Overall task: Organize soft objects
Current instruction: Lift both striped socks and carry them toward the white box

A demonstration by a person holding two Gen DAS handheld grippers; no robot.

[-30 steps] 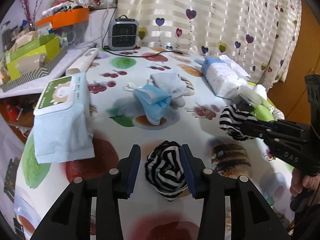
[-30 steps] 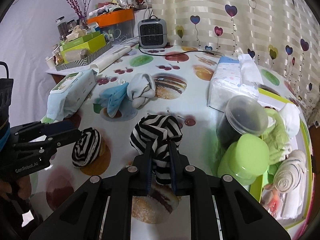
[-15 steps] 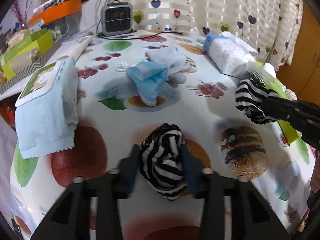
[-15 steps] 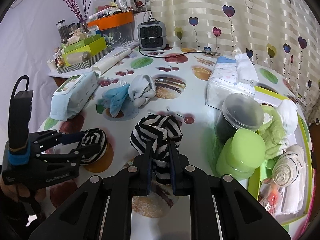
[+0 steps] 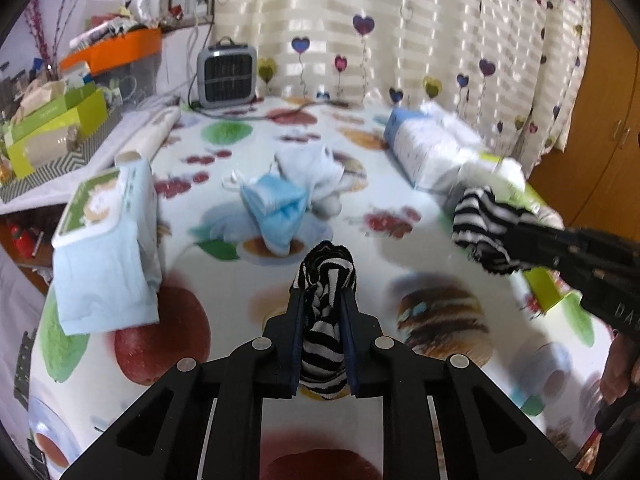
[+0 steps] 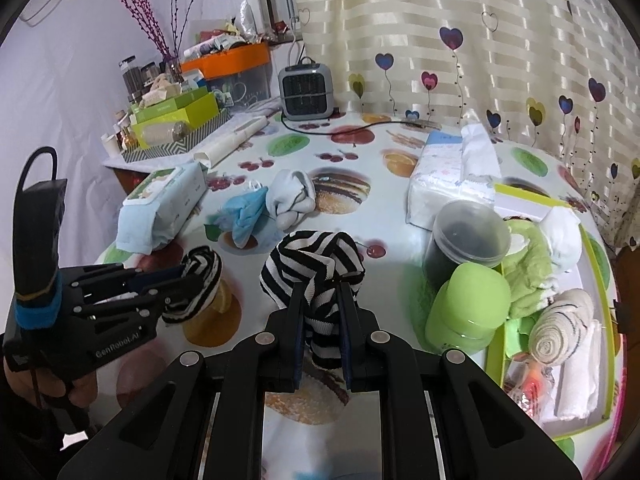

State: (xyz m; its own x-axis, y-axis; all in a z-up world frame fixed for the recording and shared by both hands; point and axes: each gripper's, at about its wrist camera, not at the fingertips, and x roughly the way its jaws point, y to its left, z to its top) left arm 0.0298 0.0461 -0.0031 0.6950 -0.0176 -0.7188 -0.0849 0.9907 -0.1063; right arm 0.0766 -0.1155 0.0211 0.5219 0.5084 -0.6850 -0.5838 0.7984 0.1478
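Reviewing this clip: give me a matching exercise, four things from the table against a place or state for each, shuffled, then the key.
Things:
1. striped sock
2. blue cloth
3. green lid
4. wipes pack

Places or states:
A. against the dark jar
B. at the table's left edge
C. squeezed in the left tongs
D. lying beside the white sock

Pairs: 1-C, 2-D, 3-A, 4-B

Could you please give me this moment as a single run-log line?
left gripper: just closed on striped sock | right gripper: shut on second striped sock | both socks off the table
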